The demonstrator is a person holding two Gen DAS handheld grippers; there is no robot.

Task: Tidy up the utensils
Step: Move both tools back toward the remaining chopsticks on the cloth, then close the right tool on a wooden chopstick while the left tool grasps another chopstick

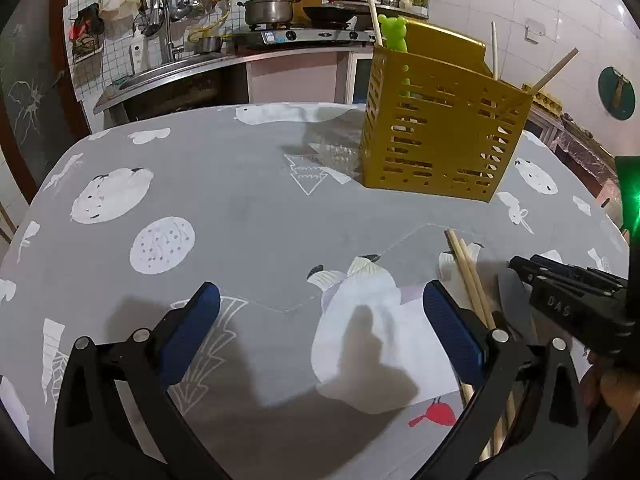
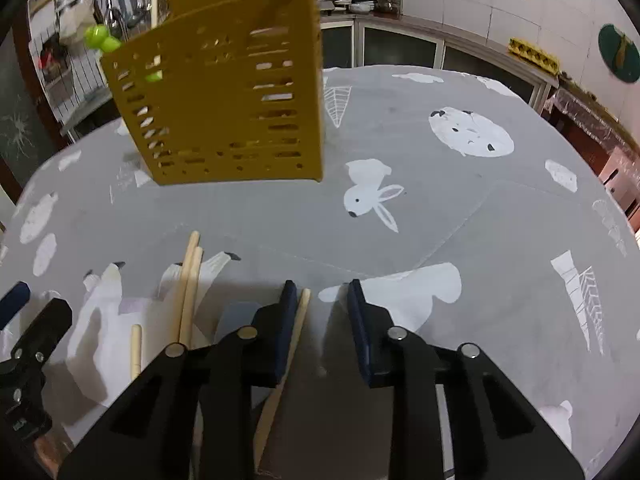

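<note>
Your right gripper (image 2: pixel 322 292) is hovering with jaws narrowly parted around one chopstick (image 2: pixel 298 320) (pads not visibly pressing), while your left gripper (image 1: pixel 320 300) is gaping wide, holding nothing.

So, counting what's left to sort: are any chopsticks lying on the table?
Yes, a pair of chopsticks lies flat on the tablecloth beside the right gripper.

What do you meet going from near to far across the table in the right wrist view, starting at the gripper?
Right gripper, jaws apart with one chopstick lying between them → pair of chopsticks → rabbit print on the tablecloth → yellow slotted utensil holder → kitchen counter behind.
</note>
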